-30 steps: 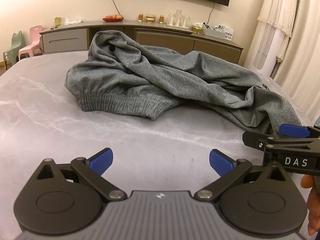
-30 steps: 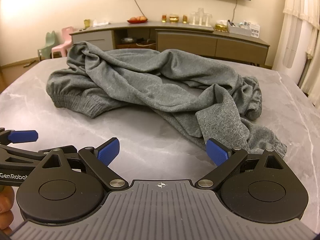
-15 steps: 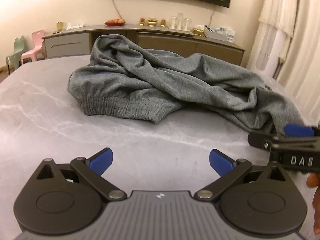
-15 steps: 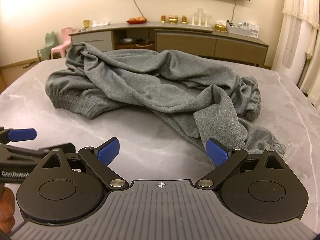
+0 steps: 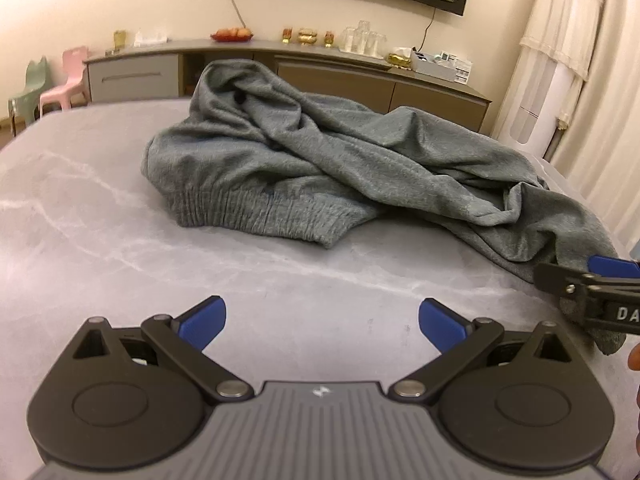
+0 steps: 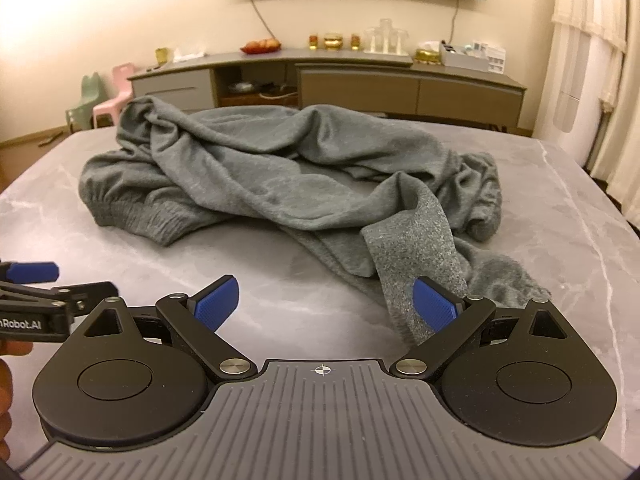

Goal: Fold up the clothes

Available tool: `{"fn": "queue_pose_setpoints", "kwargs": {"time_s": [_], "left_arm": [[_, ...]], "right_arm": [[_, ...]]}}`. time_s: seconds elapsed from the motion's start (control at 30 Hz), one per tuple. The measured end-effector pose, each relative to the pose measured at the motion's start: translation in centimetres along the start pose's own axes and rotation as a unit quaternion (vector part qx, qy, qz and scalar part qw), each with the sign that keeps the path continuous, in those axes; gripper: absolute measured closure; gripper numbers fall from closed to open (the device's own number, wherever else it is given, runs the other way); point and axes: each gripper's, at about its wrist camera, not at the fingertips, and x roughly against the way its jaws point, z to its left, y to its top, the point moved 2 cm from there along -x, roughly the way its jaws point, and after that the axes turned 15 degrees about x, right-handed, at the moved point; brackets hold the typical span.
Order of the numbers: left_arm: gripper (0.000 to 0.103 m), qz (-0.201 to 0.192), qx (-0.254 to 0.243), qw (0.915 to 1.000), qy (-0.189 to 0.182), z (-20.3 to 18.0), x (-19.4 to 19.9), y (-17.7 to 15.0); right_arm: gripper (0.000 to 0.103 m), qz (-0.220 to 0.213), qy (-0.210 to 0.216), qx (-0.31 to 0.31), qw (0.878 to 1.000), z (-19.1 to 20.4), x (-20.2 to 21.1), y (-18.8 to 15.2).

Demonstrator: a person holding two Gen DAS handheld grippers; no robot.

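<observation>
garment (image 5: 360,172): heather grey, ribbed hem | table (image 5: 100,240): pale grey marble, white veins | left gripper (image 5: 322,320): black, blue pads | right gripper (image 6: 324,304): black, blue pads | sideboard (image 6: 400,80): grey-brown | chairs (image 5: 64,80): pink, mint green | curtain (image 6: 600,60): cream

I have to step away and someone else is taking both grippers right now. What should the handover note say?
Left gripper: open, empty, above bare table, short of the elastic waistband.
Right gripper: open, empty, at the near end of a trouser leg; whether its right finger touches the cloth is unclear.
Grey sweatpants: one crumpled heap mid-table, legs twisted over each other.
Done: nothing folded.
Left: grasp, spread flat, straighten the legs, fold.
</observation>
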Motion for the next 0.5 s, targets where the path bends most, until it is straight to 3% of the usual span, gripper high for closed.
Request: {"fn": "queue_pose_setpoints", "kwargs": {"time_s": [0.27, 0.37, 0.5], "left_arm": [[0.0, 0.002, -0.033, 0.9989, 0.034, 0.0, -2.0, 2.7], [0.0, 0.0, -0.047, 0.9976, 0.05, -0.5, -3.8, 3.9], [0.0, -0.022, -0.109, 0.9904, 0.082, -2.6, -6.5, 4.3]], "right_arm": [[0.006, 0.002, -0.025, 0.002, 1.0, -2.9, 0.5, -0.6], [0.006, 0.018, -0.046, 0.035, 0.998, -3.2, -0.4, -1.1], [0.006, 0.04, -0.087, 0.087, 0.992, -3.7, -1.7, -2.1]]}}
